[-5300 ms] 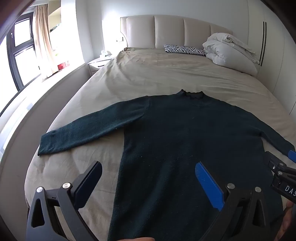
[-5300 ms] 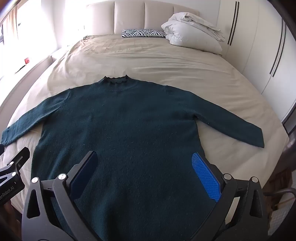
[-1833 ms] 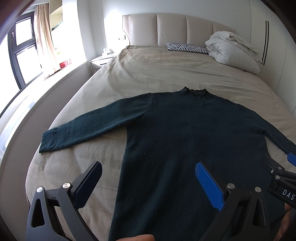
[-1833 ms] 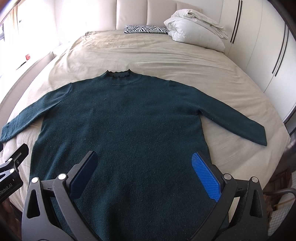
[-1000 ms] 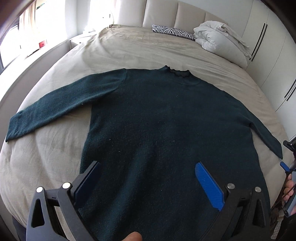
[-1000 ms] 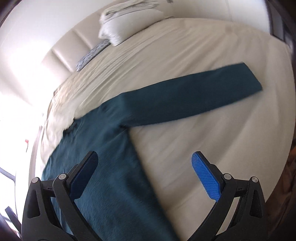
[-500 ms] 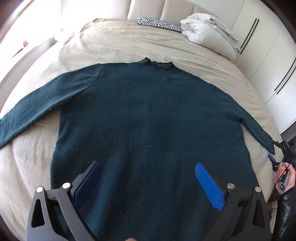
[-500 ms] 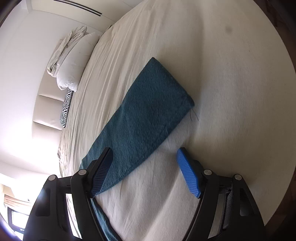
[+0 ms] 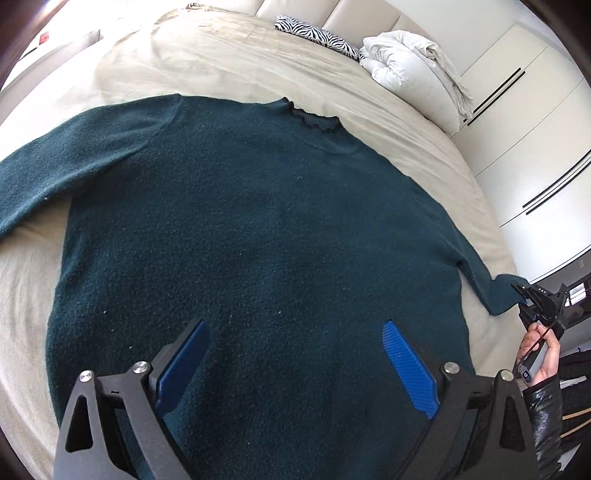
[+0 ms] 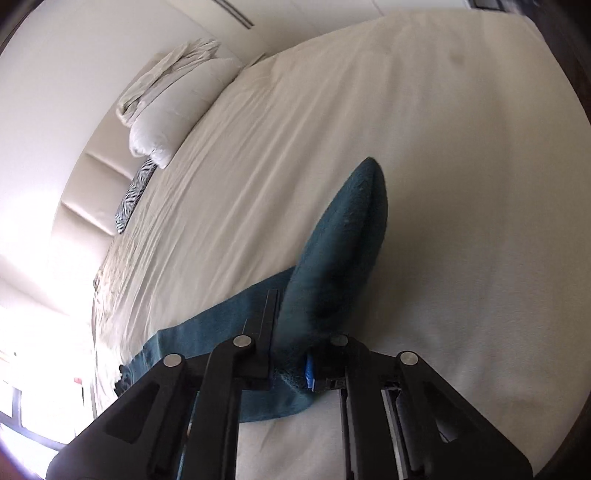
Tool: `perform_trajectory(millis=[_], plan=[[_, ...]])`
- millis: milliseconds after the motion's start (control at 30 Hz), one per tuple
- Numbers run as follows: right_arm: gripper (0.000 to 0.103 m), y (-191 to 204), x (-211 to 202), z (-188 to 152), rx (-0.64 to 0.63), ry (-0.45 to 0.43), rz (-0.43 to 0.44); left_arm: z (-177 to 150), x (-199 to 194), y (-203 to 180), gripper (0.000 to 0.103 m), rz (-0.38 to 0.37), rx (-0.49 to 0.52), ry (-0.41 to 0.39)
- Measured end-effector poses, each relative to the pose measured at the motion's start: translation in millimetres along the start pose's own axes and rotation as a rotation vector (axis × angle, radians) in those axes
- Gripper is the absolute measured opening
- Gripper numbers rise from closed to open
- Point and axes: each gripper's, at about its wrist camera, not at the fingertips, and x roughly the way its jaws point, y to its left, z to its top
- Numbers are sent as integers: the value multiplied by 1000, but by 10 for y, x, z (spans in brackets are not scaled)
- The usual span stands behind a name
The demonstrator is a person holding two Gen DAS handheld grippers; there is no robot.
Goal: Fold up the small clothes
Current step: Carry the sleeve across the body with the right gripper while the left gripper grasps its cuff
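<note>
A dark teal sweater (image 9: 258,221) lies flat, front up, on the beige bed (image 9: 221,66), with both sleeves spread out. My left gripper (image 9: 295,332) hovers over the sweater's lower body. Its jaws are wide and just starting to close, and its blue pads press on nothing. At the right edge of the left wrist view, my right gripper (image 9: 532,295) sits at the end of the right sleeve, held by a hand (image 9: 543,354). In the right wrist view, the right gripper (image 10: 291,350) is shut on the sleeve cuff (image 10: 343,240), which bunches up past the fingers.
A folded white duvet (image 9: 410,74) and a zebra-print pillow (image 9: 314,35) lie at the head of the bed. White wardrobe doors (image 9: 535,129) run along the right side. Bare sheet (image 10: 461,184) surrounds the gripped sleeve.
My right gripper swung out to the end of the right sleeve and shut on the cuff, lifting it into a ridge. My left gripper moved right and lower over the sweater's body.
</note>
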Motion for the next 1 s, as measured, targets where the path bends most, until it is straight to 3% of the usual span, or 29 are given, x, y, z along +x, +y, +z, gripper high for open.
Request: perform_trajectory(millis=[100, 267, 433, 567, 667, 700, 767, 933, 1000], plan=[[10, 755, 113, -164, -162, 35, 65, 97, -25, 16, 95, -71, -31, -19], [10, 2040, 400, -819, -450, 133, 174, 268, 7, 65, 94, -203, -104, -27], [10, 2747, 792, -1640, -630, 248, 184, 401, 106, 70, 93, -316, -185, -11], [12, 2816, 1039, -2129, -669, 356, 140, 476, 324, -15, 93, -383, -213, 40], [30, 2560, 1005, -2449, -623, 418, 159, 497, 505, -99, 93, -426, -244, 97], [40, 2460, 936, -2526, -597, 424, 181, 504, 566, -135, 93, -438, -249, 113], [50, 2355, 831, -2588, -568, 414, 202, 485, 690, -200, 94, -449, -261, 142], [51, 2124, 646, -2637, -506, 441, 238, 466, 1023, -371, 92, -465, -286, 203], [51, 1996, 604, -2565, -433, 451, 268, 493, 1086, -459, 84, -456, -270, 201]])
